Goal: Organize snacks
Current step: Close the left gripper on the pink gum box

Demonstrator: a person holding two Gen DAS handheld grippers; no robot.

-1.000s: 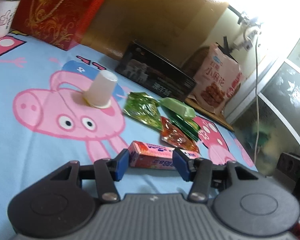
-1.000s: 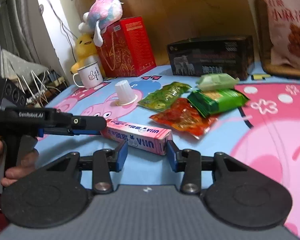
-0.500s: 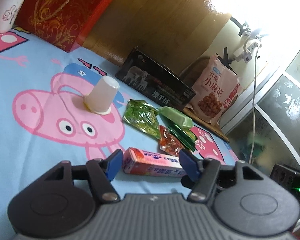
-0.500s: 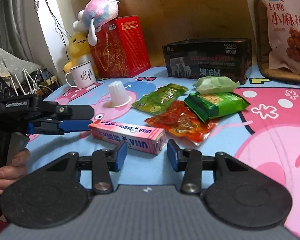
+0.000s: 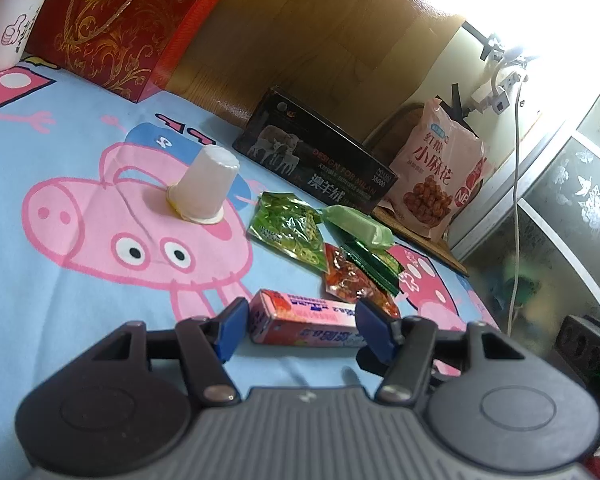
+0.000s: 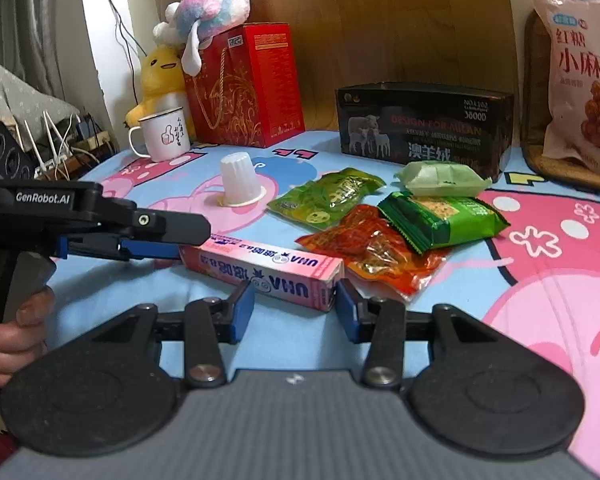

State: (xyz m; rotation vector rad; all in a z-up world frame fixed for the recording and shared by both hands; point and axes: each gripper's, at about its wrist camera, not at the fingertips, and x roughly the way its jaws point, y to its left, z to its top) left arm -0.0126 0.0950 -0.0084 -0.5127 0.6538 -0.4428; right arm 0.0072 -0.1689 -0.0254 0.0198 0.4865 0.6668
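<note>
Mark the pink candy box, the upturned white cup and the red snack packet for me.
pink candy box [image 6: 260, 270]: right wrist view, its long printed side.
white cup [image 6: 240, 178]: right wrist view, its ribbed wall.
red snack packet [image 5: 350, 280]: left wrist view, the wrapper's middle.

Black left gripper [image 6: 156, 250] marked GenRobot.AI, blue fingers [image 5: 230, 326]

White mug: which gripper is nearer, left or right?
Left. The left gripper reaches in from the mug side of the pink box; the right gripper sits at the box's other end.
</note>
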